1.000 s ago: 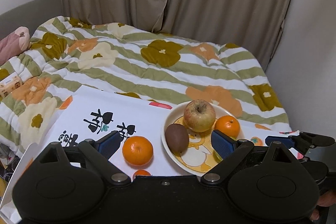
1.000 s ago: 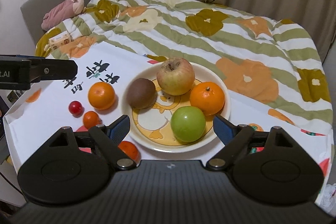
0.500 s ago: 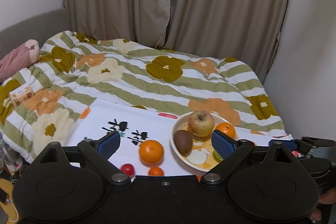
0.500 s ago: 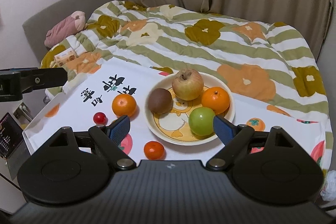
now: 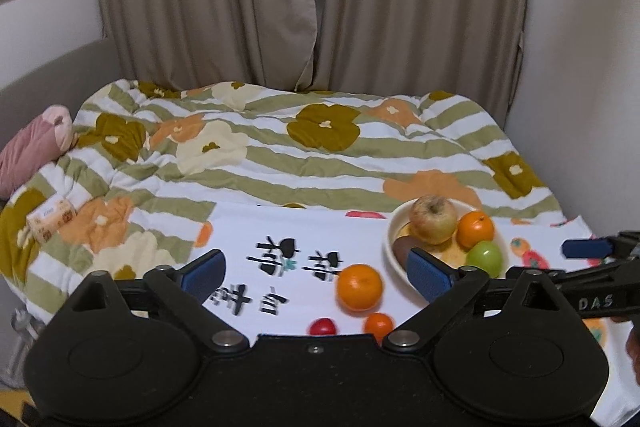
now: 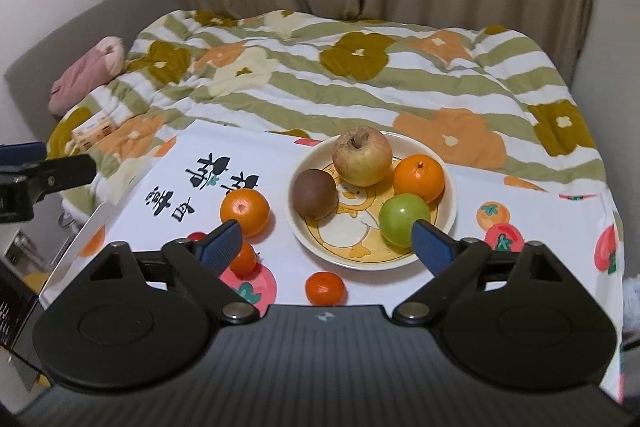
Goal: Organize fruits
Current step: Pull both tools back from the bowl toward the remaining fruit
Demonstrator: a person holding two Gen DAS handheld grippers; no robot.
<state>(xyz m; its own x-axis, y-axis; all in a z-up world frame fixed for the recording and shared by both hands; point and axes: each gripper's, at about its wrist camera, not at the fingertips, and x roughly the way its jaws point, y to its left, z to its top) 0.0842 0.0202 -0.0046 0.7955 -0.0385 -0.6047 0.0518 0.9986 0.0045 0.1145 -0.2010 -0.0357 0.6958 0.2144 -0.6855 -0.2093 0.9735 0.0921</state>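
— While the left claw (image 5: pixel 316 269) spreads wider, does it hold anything?
— No, and the right claw (image 6: pixel 326 241) gapes empty too.
— And the fruits?
— Four sit in the plate (image 6: pixel 448 187); a big orange (image 6: pixel 245 211) lies just left, small ones nearer.

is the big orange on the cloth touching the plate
Apart. In the right wrist view a strip of white cloth shows between the big orange and the plate's rim.
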